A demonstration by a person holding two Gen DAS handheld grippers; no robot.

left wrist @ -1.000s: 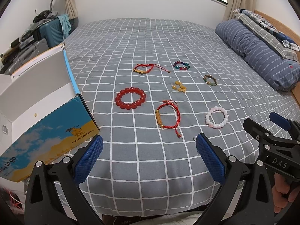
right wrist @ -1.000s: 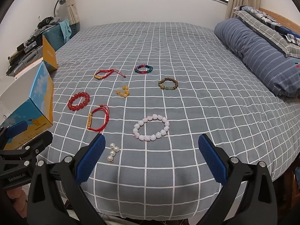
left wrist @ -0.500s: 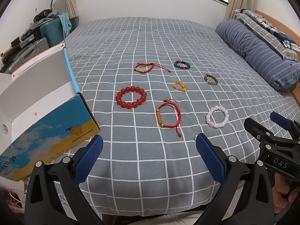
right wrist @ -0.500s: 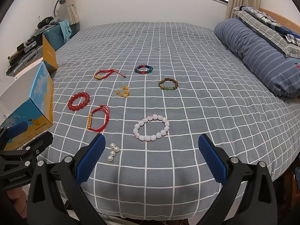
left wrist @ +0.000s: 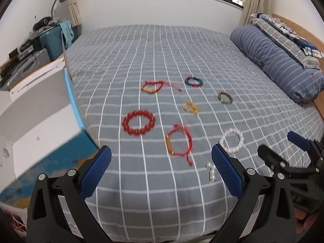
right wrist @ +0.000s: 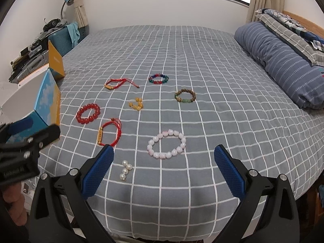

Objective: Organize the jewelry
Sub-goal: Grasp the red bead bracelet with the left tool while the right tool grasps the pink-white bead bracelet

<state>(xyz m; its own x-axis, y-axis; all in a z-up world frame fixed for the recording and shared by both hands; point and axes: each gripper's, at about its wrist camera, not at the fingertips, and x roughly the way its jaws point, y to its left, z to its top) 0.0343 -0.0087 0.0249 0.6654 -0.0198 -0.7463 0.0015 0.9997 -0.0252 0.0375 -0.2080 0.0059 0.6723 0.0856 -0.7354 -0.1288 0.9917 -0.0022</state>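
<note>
While both grippers hang spread and empty over the near edge of the bed (right wrist: 202, 64), I have nothing gripped yet: the left gripper (left wrist: 161, 171) and the right gripper (right wrist: 164, 170) each show their blue pads wide apart. All the jewelry lies loose on the grey checked cover. Nearest me are the small pearl piece (right wrist: 126, 170) and the pale pink bead bracelet (right wrist: 166, 144); beyond them lie the red cord bracelet with a gold tube (right wrist: 109, 132), the red bead bracelet (right wrist: 88, 113), a cluster of yellow beads (right wrist: 136, 103), a brown-green bead bracelet (right wrist: 185, 98), a multicolour bead bracelet (right wrist: 158, 79) and a second red cord bracelet (right wrist: 117, 83). An opened blue and yellow cardboard box (right wrist: 47, 99) stands at the left edge of the bed.

My worry is the soft cover: pressing down could dimple it and roll the pearls off the near edge. Thin cord could slip between the pads, and a bead bracelet pinched on one bead could swing out. My left view is blurred, so aiming there is risky.

Lettering on the box and on the gripper bodies is too smeared to read.
</note>
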